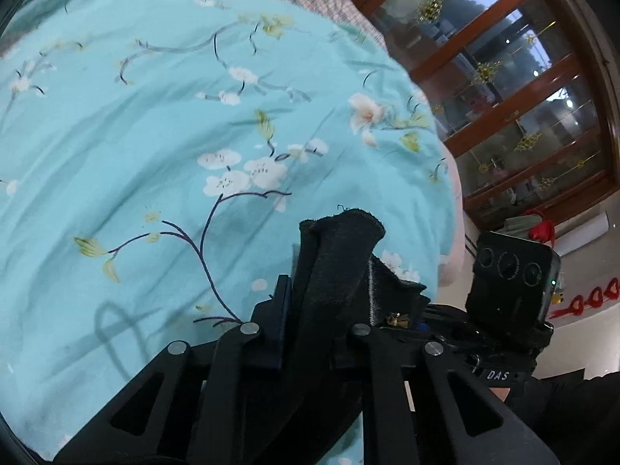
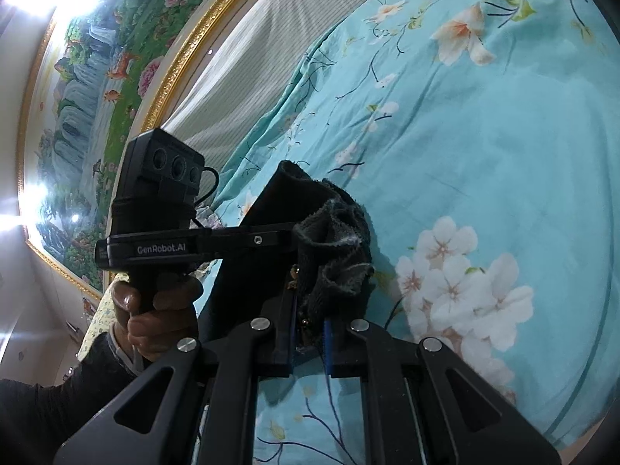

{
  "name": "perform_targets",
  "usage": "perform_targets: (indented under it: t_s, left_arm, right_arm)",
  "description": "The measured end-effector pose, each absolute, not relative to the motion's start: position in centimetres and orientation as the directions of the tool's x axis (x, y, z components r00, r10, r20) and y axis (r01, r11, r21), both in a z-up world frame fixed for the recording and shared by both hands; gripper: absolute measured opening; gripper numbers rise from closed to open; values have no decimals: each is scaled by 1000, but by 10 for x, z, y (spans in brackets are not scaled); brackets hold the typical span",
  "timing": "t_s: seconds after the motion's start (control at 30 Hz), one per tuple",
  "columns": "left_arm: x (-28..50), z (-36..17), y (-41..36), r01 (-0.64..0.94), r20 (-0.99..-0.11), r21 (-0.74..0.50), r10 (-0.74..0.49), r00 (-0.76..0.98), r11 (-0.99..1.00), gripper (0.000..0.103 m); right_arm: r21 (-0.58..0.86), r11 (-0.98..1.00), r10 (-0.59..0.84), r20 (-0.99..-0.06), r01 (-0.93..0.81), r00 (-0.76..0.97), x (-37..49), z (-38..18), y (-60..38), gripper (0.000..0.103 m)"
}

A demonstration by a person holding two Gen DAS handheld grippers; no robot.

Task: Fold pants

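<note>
The pants [image 1: 341, 255] are black cloth. In the left wrist view my left gripper [image 1: 325, 310] is shut on a bunched edge of them, held up above the bed. In the right wrist view my right gripper [image 2: 310, 325] is shut on another bunched edge of the pants [image 2: 333, 248], also lifted. The two grippers are close together: the right gripper's camera block [image 1: 511, 275] shows just right of the left one, and the left gripper's body [image 2: 162, 224] shows left of the right one. The rest of the pants hangs below, hidden.
A turquoise floral bedsheet [image 1: 174, 124] covers the bed below both grippers. A wooden glass-door cabinet [image 1: 515, 89] stands at the right. A gold-framed landscape painting [image 2: 104, 89] hangs on the wall, with a striped grey pillow [image 2: 263, 62] beside the sheet.
</note>
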State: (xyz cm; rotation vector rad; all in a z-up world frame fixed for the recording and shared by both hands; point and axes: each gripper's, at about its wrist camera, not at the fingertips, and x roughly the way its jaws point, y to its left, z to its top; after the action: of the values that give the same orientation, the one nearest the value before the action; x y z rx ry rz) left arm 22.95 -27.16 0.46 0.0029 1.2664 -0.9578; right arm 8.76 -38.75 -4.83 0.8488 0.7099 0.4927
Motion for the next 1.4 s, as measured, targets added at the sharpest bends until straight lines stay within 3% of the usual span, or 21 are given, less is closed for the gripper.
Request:
perform_targets:
  t_s: [0.43, 0.73, 1.03, 1.4]
  left_arm:
    - [197, 81, -193, 601, -682, -509, -715, 154, 616, 10]
    - [169, 96, -104, 535, -640, -519, -718, 274, 667, 10]
    - [140, 68, -16, 401, -637, -559, -685, 352, 726, 10]
    - [119, 12, 41, 251, -663, -593, -640, 388, 765, 10]
  right_arm:
    - [791, 528, 739, -248, -309, 627, 93, 16, -354, 11]
    - [778, 462, 832, -215, -426, 511, 103, 44, -289, 11]
    - [784, 412, 895, -252, -464, 368, 114, 34, -211, 11]
    - [751, 477, 879, -395, -457, 268, 114, -5, -141, 12]
